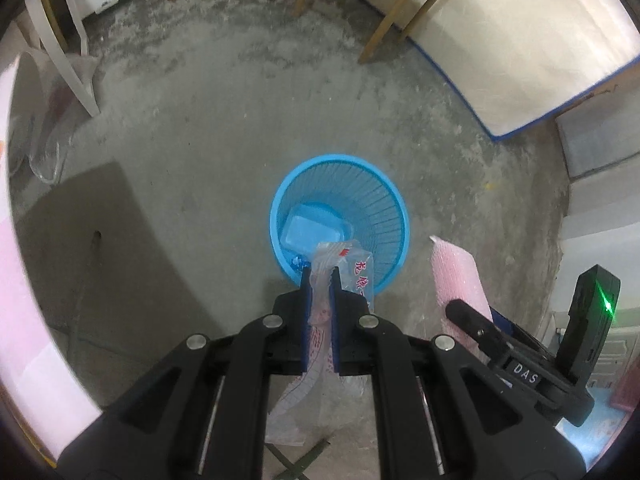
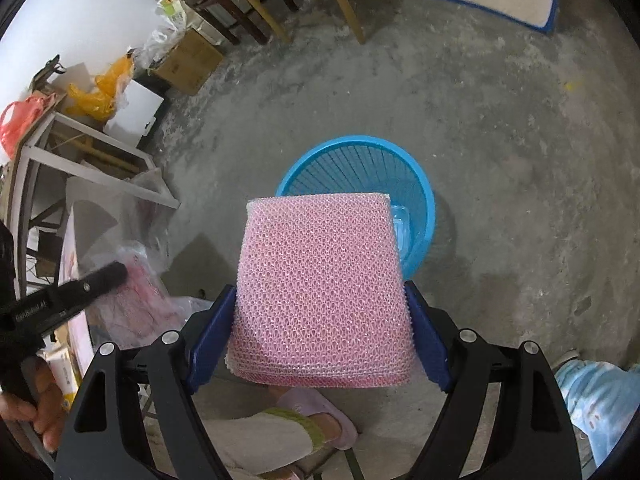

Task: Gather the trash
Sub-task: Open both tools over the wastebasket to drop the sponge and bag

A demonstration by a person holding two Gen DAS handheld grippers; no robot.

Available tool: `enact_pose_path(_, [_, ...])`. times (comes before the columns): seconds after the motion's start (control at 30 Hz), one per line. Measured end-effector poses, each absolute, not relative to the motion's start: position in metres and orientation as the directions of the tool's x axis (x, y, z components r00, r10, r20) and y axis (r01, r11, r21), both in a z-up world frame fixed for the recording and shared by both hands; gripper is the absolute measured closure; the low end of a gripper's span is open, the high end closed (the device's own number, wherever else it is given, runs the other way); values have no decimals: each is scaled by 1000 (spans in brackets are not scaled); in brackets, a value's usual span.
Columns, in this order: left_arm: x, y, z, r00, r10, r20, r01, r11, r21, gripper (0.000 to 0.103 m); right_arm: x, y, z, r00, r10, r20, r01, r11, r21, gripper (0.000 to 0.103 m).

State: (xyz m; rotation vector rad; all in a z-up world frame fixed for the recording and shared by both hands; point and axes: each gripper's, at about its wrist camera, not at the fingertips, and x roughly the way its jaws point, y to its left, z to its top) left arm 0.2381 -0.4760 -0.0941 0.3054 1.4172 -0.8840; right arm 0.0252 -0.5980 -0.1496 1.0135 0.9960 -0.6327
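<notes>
A blue slatted waste basket (image 1: 394,216) stands on the concrete floor with a clear plastic tray (image 1: 312,230) lying inside. My left gripper (image 1: 321,274) is shut on a crumpled clear plastic bag with red print (image 1: 360,270), hovering over the basket's near rim. My right gripper (image 2: 320,296) is shut on a thick pink foam-net pad (image 2: 320,280), its blue pads (image 2: 426,332) pressing both sides, held above the same basket (image 2: 422,184). The pad (image 1: 456,276) also shows at the right of the left wrist view.
Wooden chair legs (image 1: 384,28) and a white mattress (image 1: 520,40) lie beyond the basket. A cardboard box (image 2: 188,60), orange and red bags (image 2: 100,92) and a white frame (image 2: 80,152) crowd the left. A person's slippered foot (image 2: 320,416) is below the pad.
</notes>
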Motion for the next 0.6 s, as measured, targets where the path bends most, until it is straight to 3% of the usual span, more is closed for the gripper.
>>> enact_pose_path(0.07, [241, -485, -99, -110, -367, -924, 669, 660, -342, 96, 34, -611, -154, 442, -1, -897, 815, 418, 401, 24])
enact_pose_path(0.13, [245, -496, -99, -106, -413, -905, 665, 647, -373, 84, 40, -624, -155, 467, -17, -884, 811, 407, 421, 21])
enact_pose_path(0.2, [247, -503, -97, -82, -439, -895, 662, 647, -378, 43, 48, -636, -160, 501, -30, -865, 790, 424, 443, 10])
enact_pose_path(0.4, [243, -500, -83, -44, -476, -878, 665, 642, -381, 40, 64, -658, -201, 425, -5, -905, 812, 445, 379, 9])
enact_pose_path(0.6, [242, -483, -57, 7, -487, -873, 695, 631, -346, 40, 39, -652, -205, 456, -15, -890, 821, 393, 414, 9])
